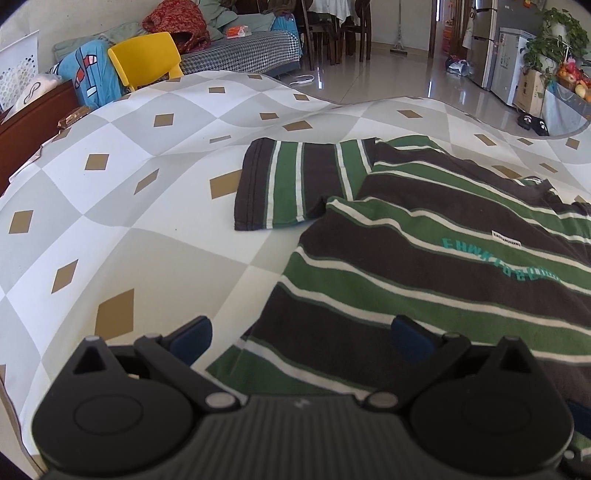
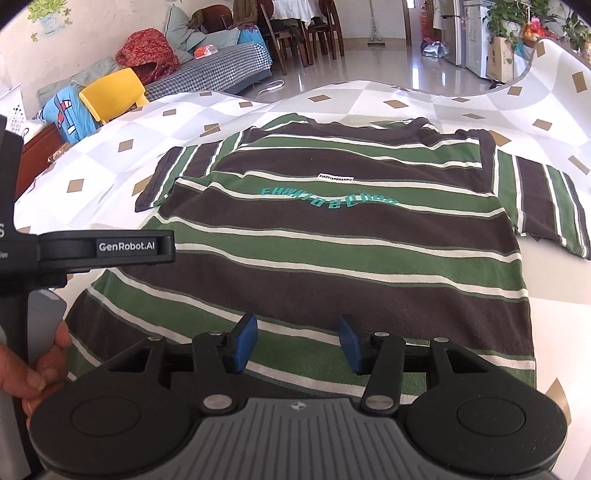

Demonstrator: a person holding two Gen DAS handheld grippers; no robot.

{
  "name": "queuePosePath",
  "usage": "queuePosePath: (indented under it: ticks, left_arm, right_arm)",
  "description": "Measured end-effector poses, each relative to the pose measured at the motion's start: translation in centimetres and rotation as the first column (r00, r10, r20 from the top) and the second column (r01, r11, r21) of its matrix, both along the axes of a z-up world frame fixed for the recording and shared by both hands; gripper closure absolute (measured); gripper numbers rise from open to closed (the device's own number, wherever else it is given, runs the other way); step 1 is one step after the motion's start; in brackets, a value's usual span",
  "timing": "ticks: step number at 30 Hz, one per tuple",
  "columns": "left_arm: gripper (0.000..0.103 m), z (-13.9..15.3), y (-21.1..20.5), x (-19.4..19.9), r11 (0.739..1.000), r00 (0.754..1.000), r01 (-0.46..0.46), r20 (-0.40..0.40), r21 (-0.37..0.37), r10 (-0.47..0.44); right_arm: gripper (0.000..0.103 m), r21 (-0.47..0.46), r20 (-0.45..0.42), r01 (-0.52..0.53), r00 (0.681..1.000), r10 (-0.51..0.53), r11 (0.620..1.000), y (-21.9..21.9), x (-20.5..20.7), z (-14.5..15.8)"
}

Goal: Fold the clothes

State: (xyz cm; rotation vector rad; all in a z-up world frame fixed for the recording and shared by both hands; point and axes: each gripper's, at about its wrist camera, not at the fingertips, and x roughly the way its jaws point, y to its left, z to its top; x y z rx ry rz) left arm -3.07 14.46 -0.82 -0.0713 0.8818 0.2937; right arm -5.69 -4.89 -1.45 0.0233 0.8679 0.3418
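- Right wrist view: I see the striped T-shirt (image 2: 332, 236) lying flat on the patterned worktop (image 2: 221, 110).
- Right tool (image 2: 297, 343) spread, empty, above the hem.
- Left tool (image 1: 301, 341) spread wide, straddling the shirt's edge.

Home interior, open living and dining room. Work surface: table under a cloth (image 1: 155, 155) of grey and white checks with tan diamonds. Beyond it: yellow plastic chair (image 1: 146, 59); low sofa with houndstooth cover (image 1: 240, 55), piled with a red knitted blanket (image 1: 177, 22), green cushions and loose clothing. Further back: dark wooden dining chairs (image 1: 321, 33) round a table with white cloth. Glossy tiled floor (image 1: 399, 77), mop leaning at the wall, slippers (image 1: 532, 123) by a cabinet. Right side: steel fridge (image 1: 484, 40), leafy houseplant (image 1: 554, 40), bowl of fruit (image 1: 574, 79). Left edge: white perforated laundry basket (image 1: 18, 66), dark wooden cabinet.
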Motion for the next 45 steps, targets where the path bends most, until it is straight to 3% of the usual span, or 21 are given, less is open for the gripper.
queuePosePath:
  ticks: [6,15,20,32,38,45]
  left_arm:
    - [0.000,0.1,-0.8,-1.6,0.999,1.000,0.030,-0.007,0.021,-0.030]
    - [0.000,-0.2,-1.4,-2.9,0.999,0.998,0.045,-0.035,0.004,-0.045]
    - [0.000,-1.3,-2.6,-2.9,0.996,0.994,0.084,-0.074,0.001,-0.084]
    - [0.000,-1.7,-3.8,-2.5,0.994,0.992,0.100,-0.071,-0.048,-0.104]
    - [0.000,-1.7,-4.4,-2.2,0.993,0.992,0.107,-0.069,-0.052,-0.110]
    - [0.000,-1.8,-5.2,-2.0,0.992,0.991,0.114,-0.063,-0.052,-0.117]
  right_arm:
    - [0.055,0.022,-0.008,0.019,1.000,-0.019,1.000,-0.5,0.0,0.5]
    - [0.055,-0.003,0.112,0.100,0.989,-0.099,0.995,-2.9,0.5,2.7]
    - [0.055,0.023,0.096,0.140,0.985,-0.141,0.990,-4.5,1.9,2.5]
    - [0.055,-0.002,0.108,0.204,0.973,-0.202,0.979,-7.5,7.1,2.0]
    - [0.055,-0.045,0.113,0.174,0.979,-0.168,0.984,-8.1,9.3,1.6]
    - [0.055,-0.082,0.058,0.192,0.981,-0.188,0.978,-9.2,11.4,0.1]
